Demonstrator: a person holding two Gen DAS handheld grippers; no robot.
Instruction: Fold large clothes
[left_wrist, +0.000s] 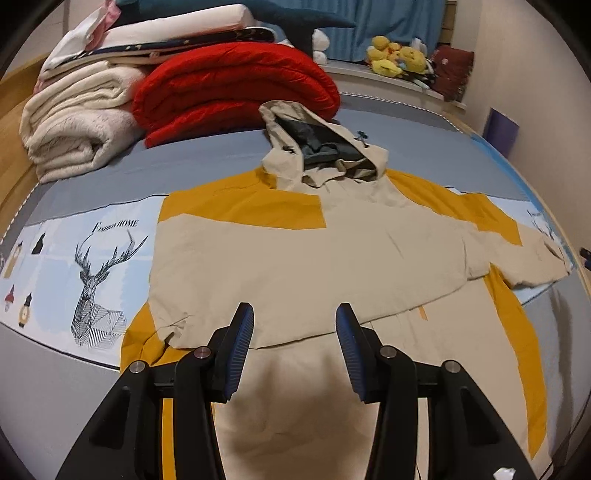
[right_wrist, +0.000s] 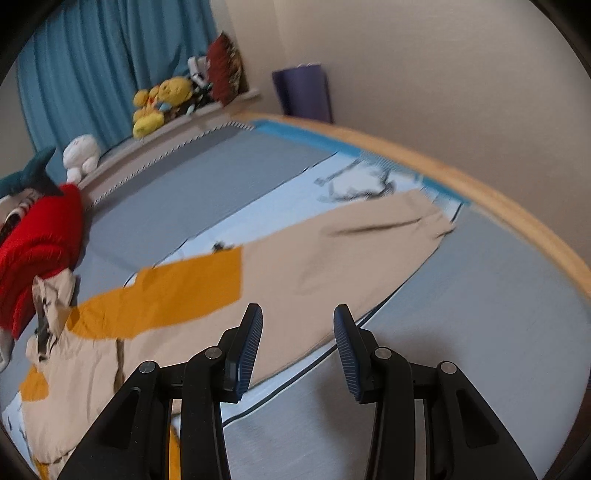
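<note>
Your left claw (left_wrist: 294, 325) hovers, jaws apart and empty, over the hooded jacket (left_wrist: 306, 251) spread on the bed (left_wrist: 207, 162). Your right claw (right_wrist: 298, 326), also apart, sits nearer the outstretched sleeve (right_wrist: 332, 243), whose length runs toward the bed's far wooden edge.

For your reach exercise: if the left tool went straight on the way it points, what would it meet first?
Probably the jacket: the open left tool points down at the folded beige sleeve across its body. Depth is unclear.

Beige-and-mustard hooded jacket (left_wrist: 306, 254), flat on bed, one sleeve folded across
</note>
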